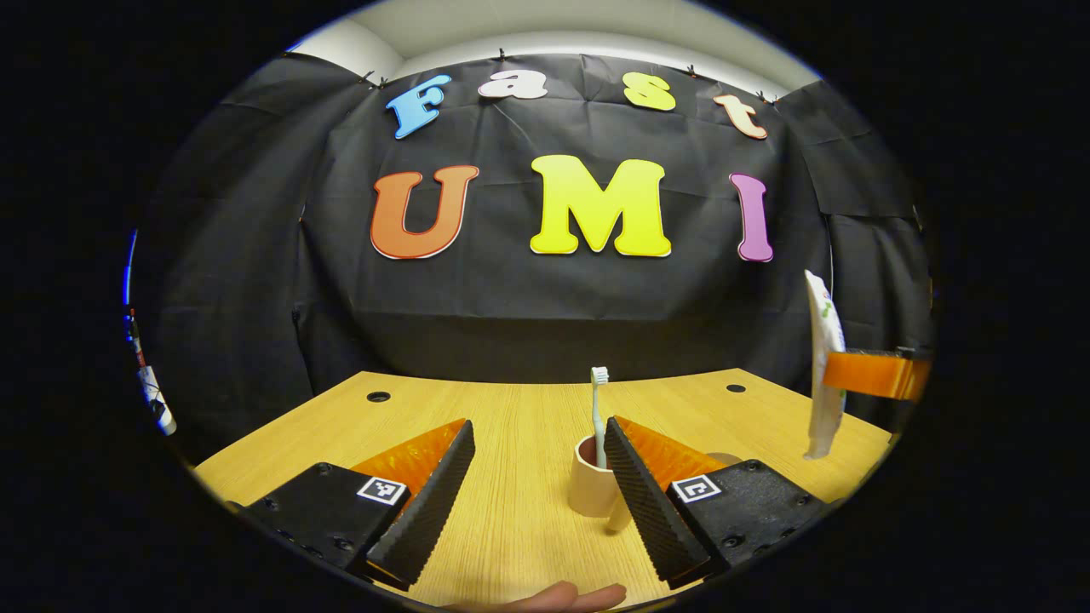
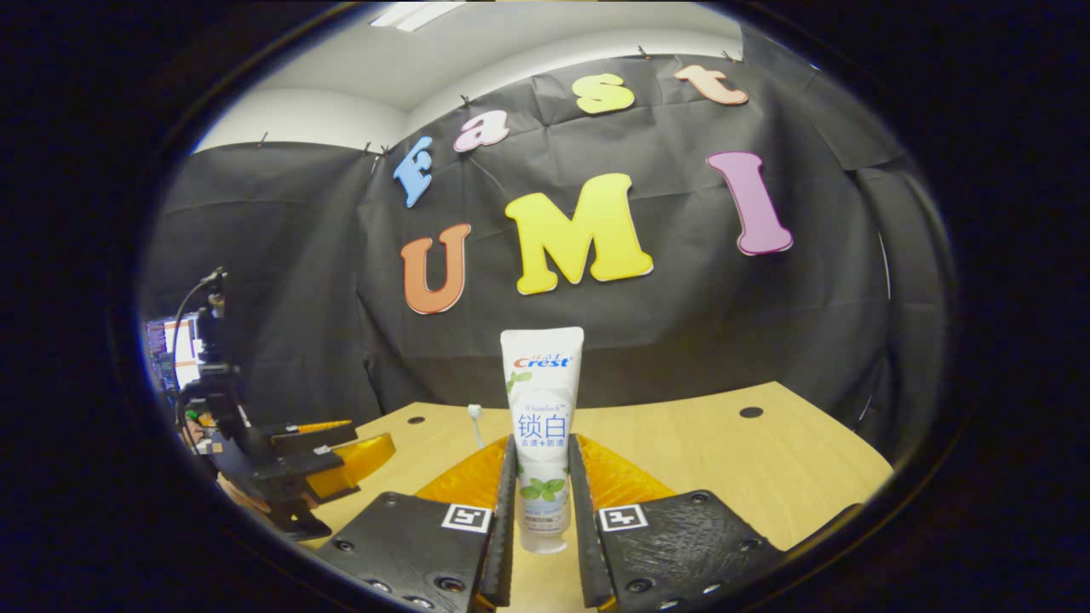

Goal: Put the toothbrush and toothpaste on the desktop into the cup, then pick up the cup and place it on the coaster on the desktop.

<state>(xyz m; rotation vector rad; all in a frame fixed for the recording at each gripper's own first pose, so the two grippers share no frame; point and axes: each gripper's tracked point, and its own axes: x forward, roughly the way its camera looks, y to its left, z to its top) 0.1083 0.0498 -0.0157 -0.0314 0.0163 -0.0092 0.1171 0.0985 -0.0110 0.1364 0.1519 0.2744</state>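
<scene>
The right tool [image 2: 542, 511] grips the upright toothpaste [image 2: 542, 426] between both fingers, above the desktop [image 2: 766, 460].

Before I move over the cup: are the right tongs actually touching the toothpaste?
Touching. In the right gripper view, the right tongs are closed with both fingers against the sides of the upright toothpaste tube, no gap visible.

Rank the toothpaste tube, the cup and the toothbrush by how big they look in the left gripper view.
1. Toothpaste tube, tallest, hanging at the right edge.
2. Cup and toothbrush: unsure. The cup is bulkier, partly hidden by a finger; the brush stands in it, thin, comparably tall.
</scene>
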